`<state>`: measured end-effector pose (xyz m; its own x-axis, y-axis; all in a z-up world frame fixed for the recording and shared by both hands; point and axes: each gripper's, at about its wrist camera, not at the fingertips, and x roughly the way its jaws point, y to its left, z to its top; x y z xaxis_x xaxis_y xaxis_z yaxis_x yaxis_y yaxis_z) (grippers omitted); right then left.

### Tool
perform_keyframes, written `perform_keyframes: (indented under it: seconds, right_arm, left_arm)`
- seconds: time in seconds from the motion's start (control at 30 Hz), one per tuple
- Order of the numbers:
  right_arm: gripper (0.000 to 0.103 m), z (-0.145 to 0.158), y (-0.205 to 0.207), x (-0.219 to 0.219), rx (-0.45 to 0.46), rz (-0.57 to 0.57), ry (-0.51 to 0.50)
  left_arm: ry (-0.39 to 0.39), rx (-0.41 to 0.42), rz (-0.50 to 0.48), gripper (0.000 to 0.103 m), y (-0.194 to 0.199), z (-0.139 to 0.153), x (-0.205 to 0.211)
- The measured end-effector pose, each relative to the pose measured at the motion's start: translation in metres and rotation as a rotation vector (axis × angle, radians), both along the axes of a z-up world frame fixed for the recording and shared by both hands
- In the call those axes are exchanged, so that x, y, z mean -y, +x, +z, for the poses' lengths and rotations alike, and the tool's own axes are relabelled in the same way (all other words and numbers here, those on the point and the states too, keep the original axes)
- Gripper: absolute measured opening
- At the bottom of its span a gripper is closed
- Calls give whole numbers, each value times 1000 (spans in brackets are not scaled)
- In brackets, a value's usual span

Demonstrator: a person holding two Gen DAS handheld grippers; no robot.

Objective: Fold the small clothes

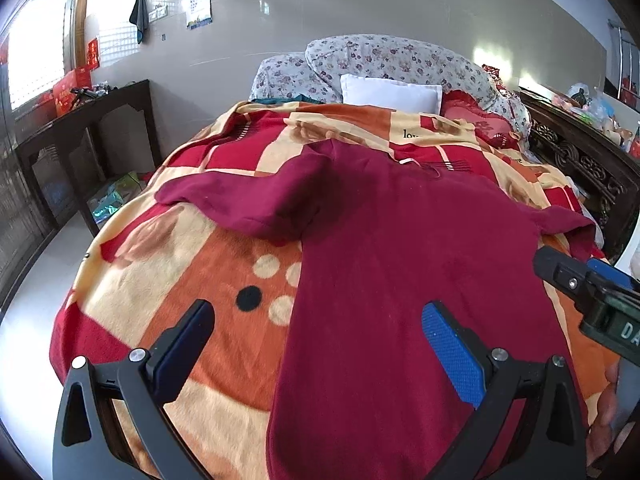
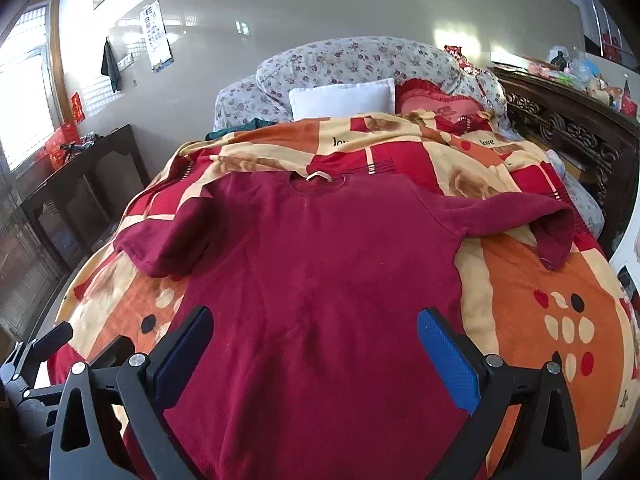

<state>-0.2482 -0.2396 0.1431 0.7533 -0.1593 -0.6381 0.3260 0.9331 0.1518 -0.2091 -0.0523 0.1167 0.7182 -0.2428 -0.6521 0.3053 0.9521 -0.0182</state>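
Note:
A dark red short-sleeved shirt (image 1: 400, 260) lies spread flat on a patterned blanket, collar at the far end, hem toward me. It also shows in the right wrist view (image 2: 320, 264). My left gripper (image 1: 320, 344) is open and empty, above the shirt's lower left edge. My right gripper (image 2: 316, 344) is open and empty, above the lower middle of the shirt. The right gripper's body shows at the right edge of the left wrist view (image 1: 592, 292). The left sleeve (image 2: 160, 240) lies flat; the right sleeve (image 2: 540, 220) is bunched at its end.
The bed carries an orange, red and cream blanket (image 1: 180, 280), a white pillow (image 1: 392, 92), a red pillow (image 2: 440, 108) and floral bedding (image 2: 340, 60). A dark side table (image 1: 80, 128) stands at the left. A carved wooden board (image 2: 568, 128) runs along the right.

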Motion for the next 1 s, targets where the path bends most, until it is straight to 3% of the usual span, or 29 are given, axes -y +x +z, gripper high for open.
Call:
perform_keyframes:
  seconds: [0.2, 0.57, 0.87, 1.0]
  right_arm:
    - [103, -3, -10, -10, -8, 11, -4]
    - [103, -6, -2, -12, -25, 13, -10]
    - [103, -17, 23, -4, -50, 24, 43]
    - [103, -17, 31, -8, -59, 35, 9]
  left_arm:
    - [0, 43, 2, 103, -12, 8, -5]
    - [-27, 4, 6, 103, 1, -2, -10]
    - [31, -8, 7, 103, 15, -15, 0]
    - [36, -13, 10, 103, 24, -18, 2]
